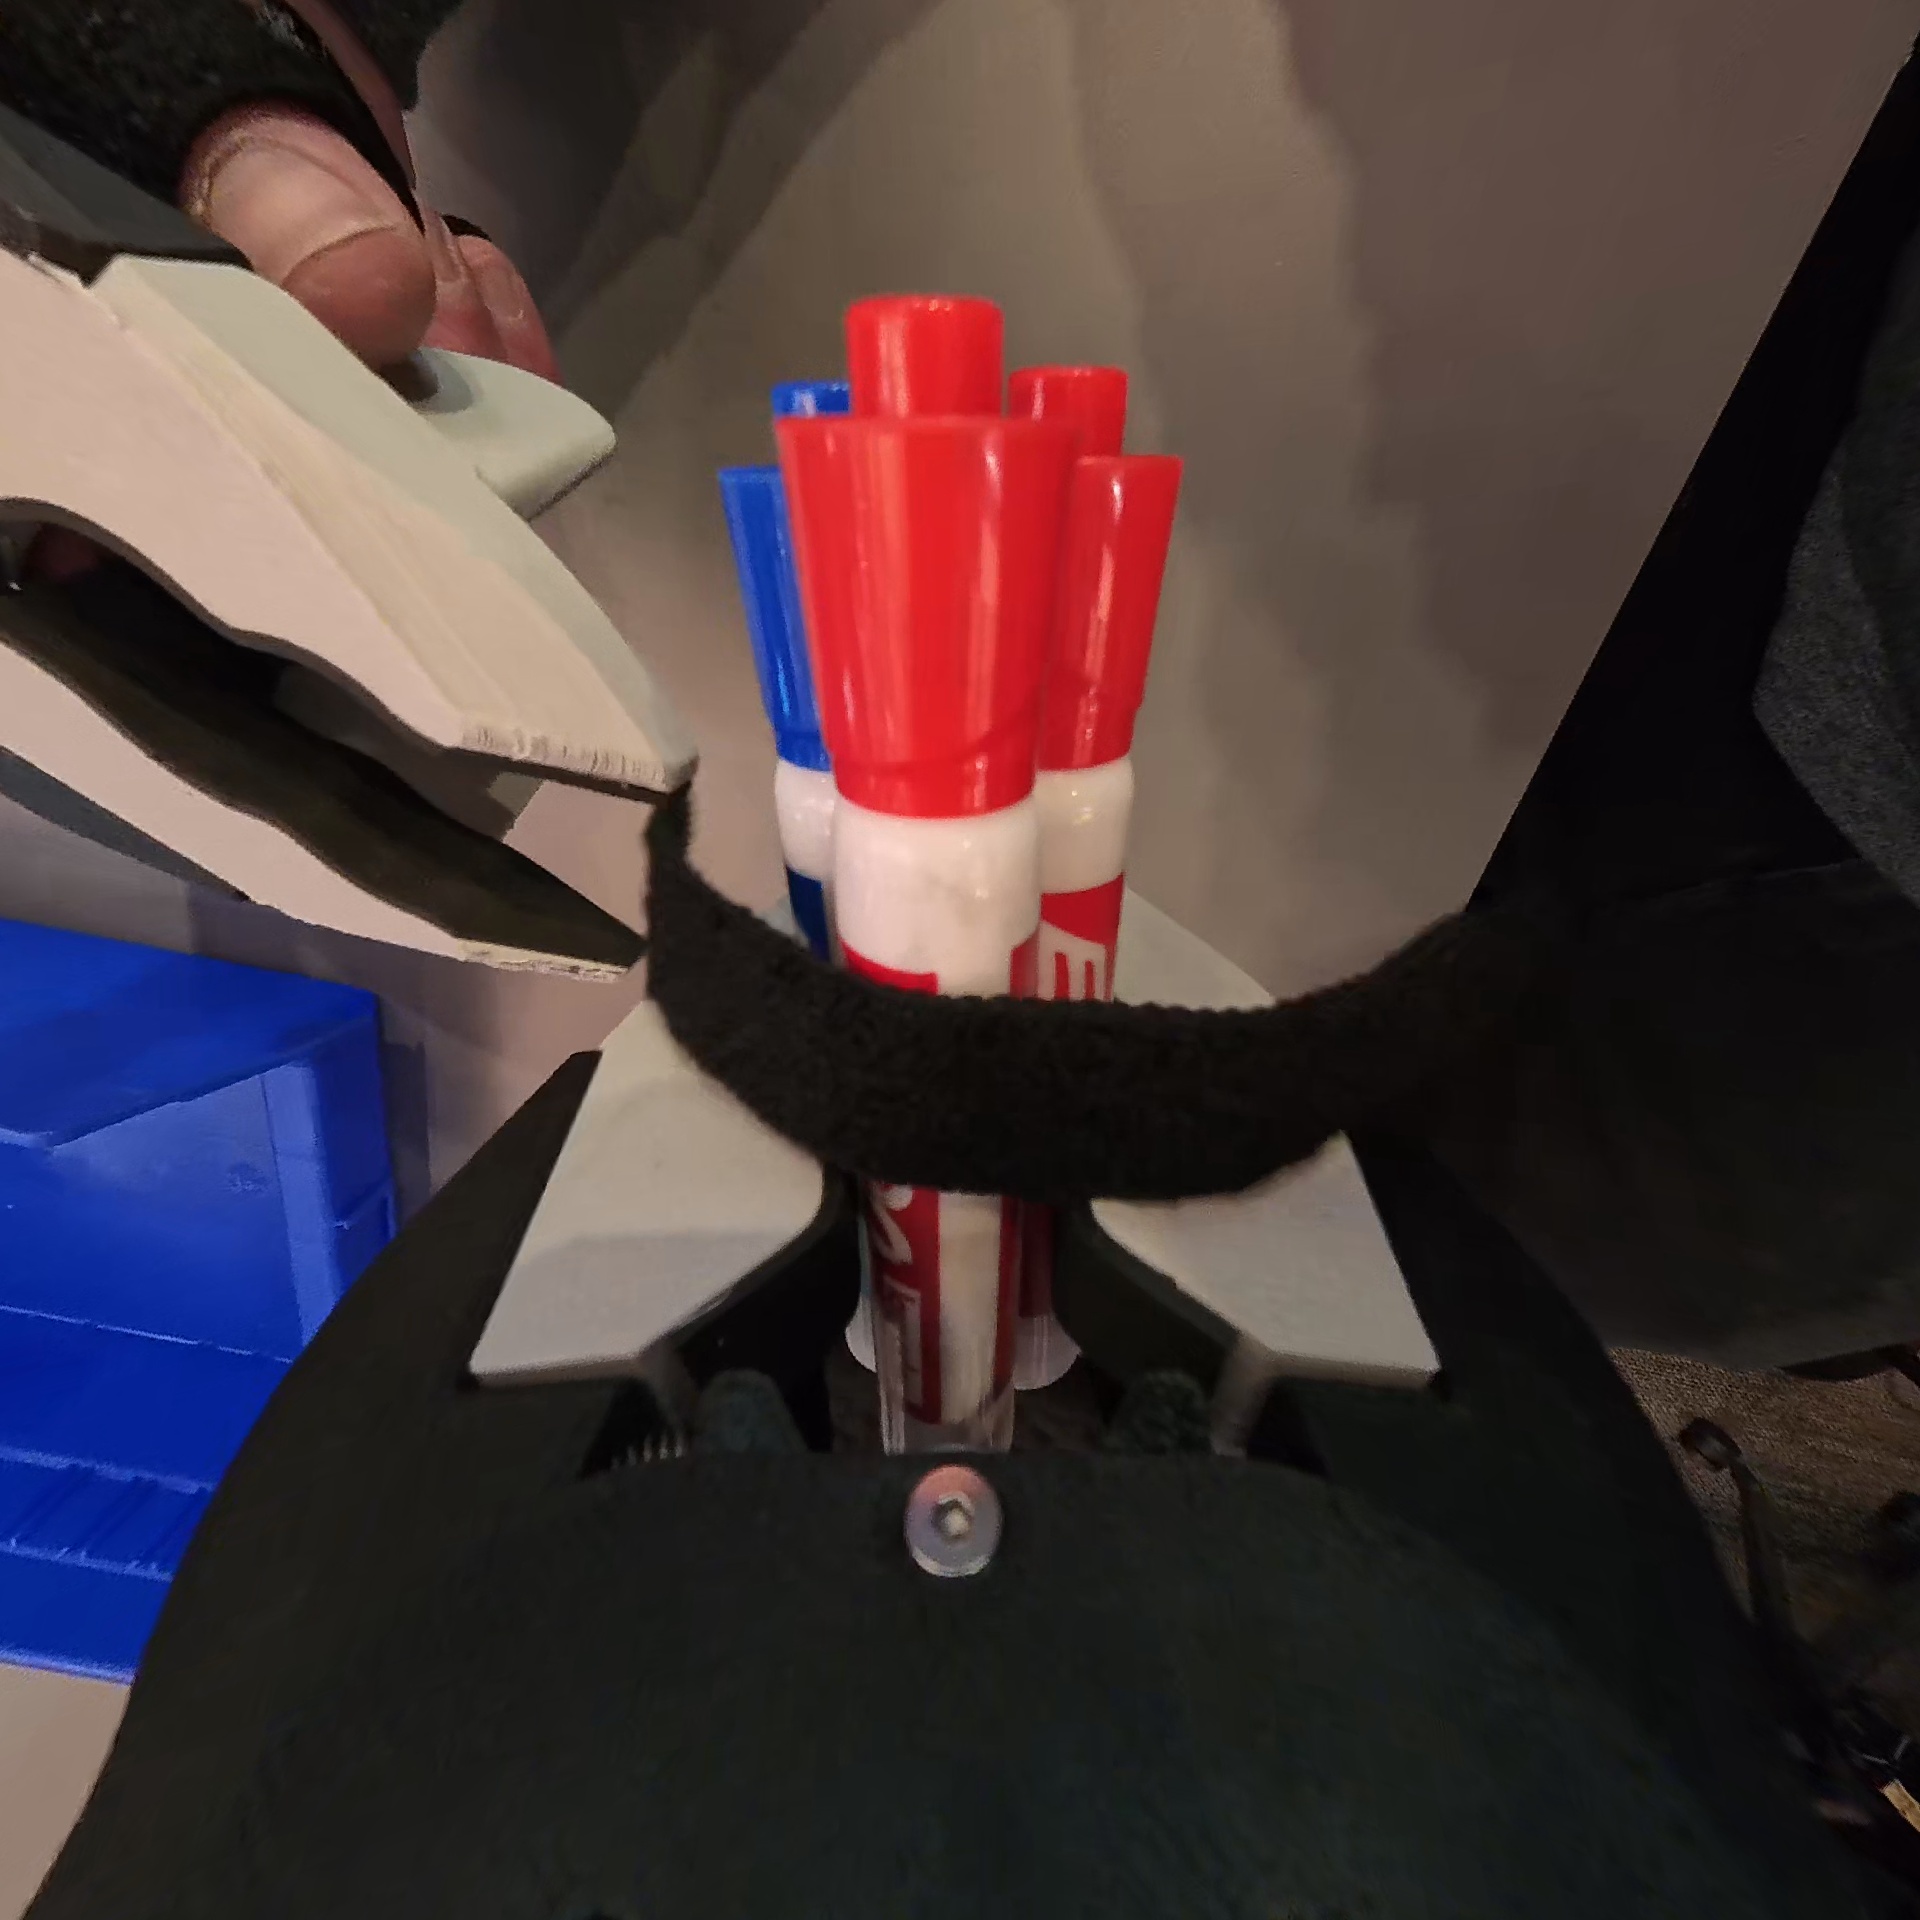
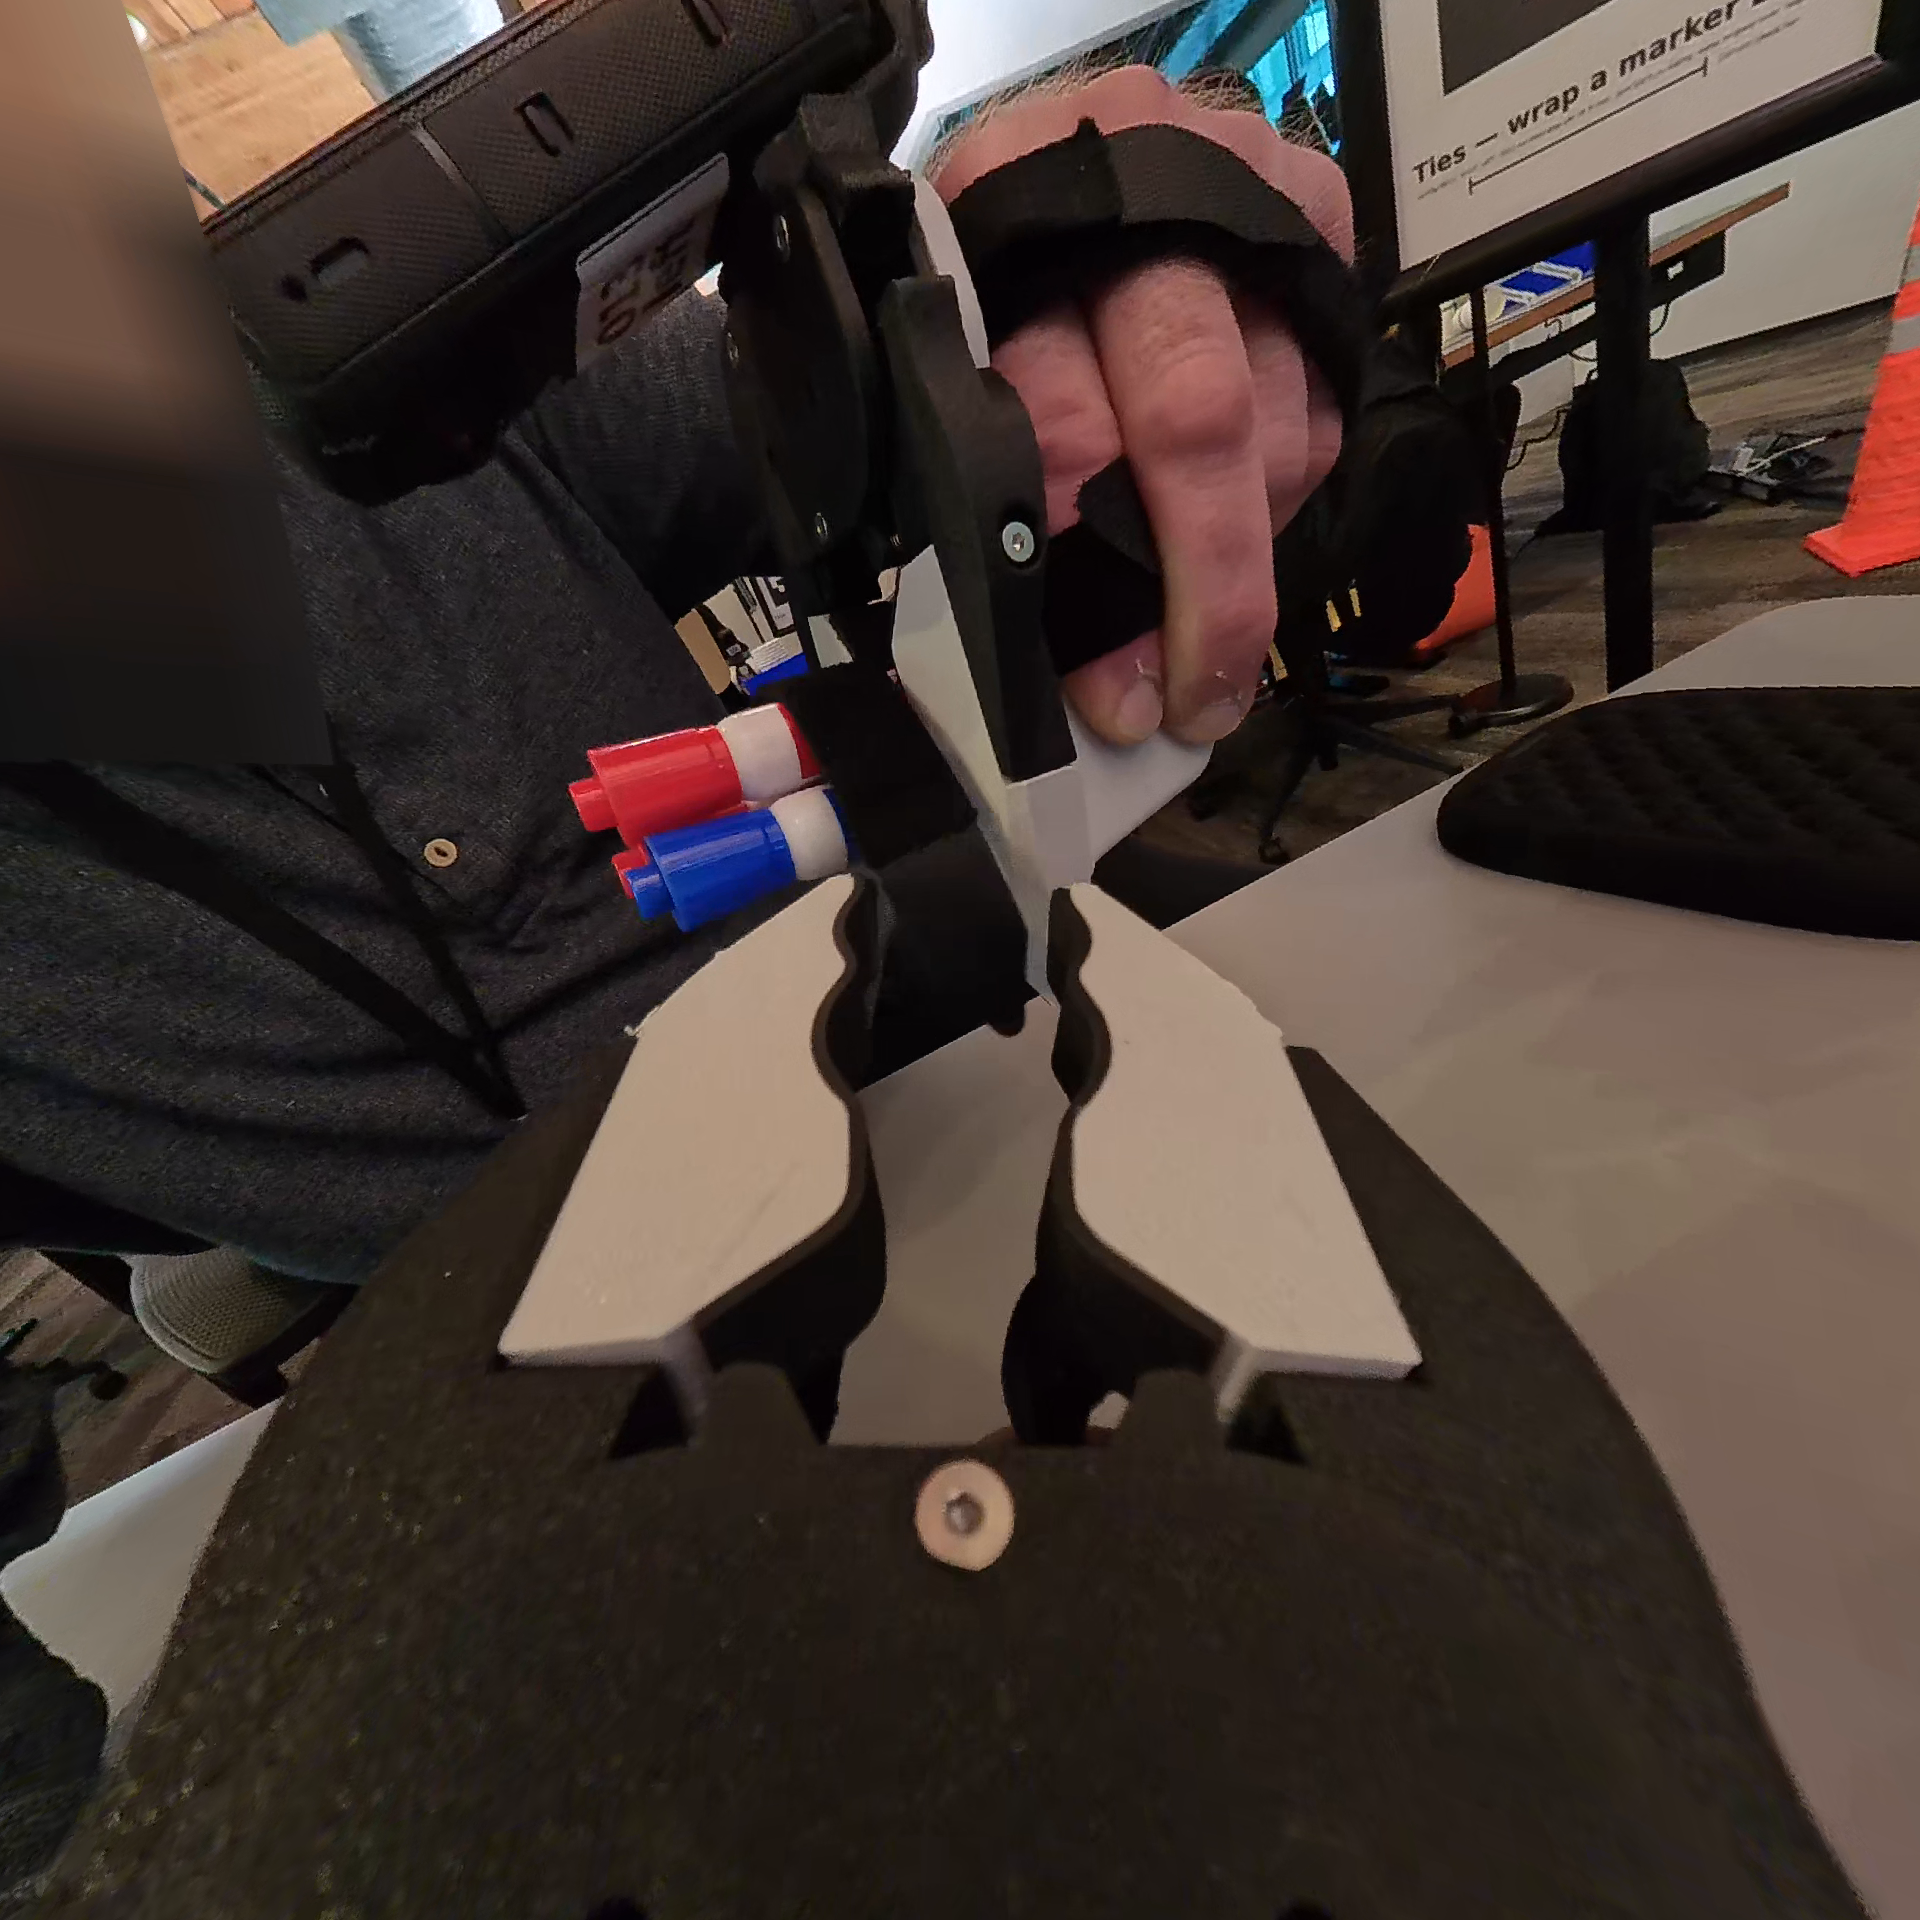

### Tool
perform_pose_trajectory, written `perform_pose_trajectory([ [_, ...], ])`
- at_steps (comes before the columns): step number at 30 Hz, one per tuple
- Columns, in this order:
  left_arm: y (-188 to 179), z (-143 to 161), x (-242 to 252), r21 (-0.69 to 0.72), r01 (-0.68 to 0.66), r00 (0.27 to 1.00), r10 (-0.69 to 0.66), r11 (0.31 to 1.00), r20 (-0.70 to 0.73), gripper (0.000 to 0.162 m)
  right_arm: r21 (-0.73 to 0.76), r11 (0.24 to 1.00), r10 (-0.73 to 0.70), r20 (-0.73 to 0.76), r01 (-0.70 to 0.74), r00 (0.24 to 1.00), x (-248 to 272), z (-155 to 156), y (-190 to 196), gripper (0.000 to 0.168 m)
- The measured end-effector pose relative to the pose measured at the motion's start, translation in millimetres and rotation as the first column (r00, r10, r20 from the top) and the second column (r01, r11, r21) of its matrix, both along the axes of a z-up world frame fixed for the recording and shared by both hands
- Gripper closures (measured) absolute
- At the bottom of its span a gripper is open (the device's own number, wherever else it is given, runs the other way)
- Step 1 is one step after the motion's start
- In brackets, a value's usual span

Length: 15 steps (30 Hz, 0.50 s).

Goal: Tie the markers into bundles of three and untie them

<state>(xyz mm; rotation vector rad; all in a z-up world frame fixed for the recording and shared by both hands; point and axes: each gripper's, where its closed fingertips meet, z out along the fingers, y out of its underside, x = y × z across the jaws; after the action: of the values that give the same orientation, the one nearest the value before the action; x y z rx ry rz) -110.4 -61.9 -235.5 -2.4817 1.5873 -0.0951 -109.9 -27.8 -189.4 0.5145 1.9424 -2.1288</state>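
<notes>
The left gripper [image 1: 951, 1226] is clamped on a bunch of markers [image 1: 935, 665], caps pointing away from it, lifted off the table [image 2: 1507, 1091]. A black strap [image 1: 935, 1060] loops loosely across the bunch just above the fingertips. The right gripper [image 2: 961, 904] has its jaws apart, tips straddling the strap's free end without closing on it; in the left view the same jaws gape at the strap's left end. I count four red caps and two blue caps from the left side; how the strap closes behind them I cannot tell. A blue bin [image 1: 187, 1195] stands low at the left, its contents out of sight. Farther off, a black pad [image 2: 1704, 810] lies near the table's far edge, bare grey surface between. An orange cone [image 2: 1881, 416] stands beyond on the floor.
</notes>
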Motion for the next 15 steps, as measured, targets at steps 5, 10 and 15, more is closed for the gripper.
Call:
perform_pose_trajectory([
  [5, 0.0, 0.5, -0.8, 0.003, 0.0, 1.0, 0.0, 1.0, -0.001, 0.119, -0.004, 1.0, 0.005, 0.016, -0.004, 1.0, 0.1, -4.3, 0.2, 0.135],
  [10, -1.1, -0.6, -0.1, -0.004, 0.0, 1.0, 0.0, 1.0, 0.002, 0.119, -0.004, 1.0, -0.006, 0.017, 0.006, 1.0, -1.1, -7.3, 1.5, 0.132],
  [15, -1.4, -2.2, -0.5, -0.011, -0.002, 1.0, 0.002, 1.0, 0.006, 0.119, -0.013, 0.999, -0.034, 0.007, 0.034, 0.999, -1.5, -6.8, 7.8, 0.13],
])
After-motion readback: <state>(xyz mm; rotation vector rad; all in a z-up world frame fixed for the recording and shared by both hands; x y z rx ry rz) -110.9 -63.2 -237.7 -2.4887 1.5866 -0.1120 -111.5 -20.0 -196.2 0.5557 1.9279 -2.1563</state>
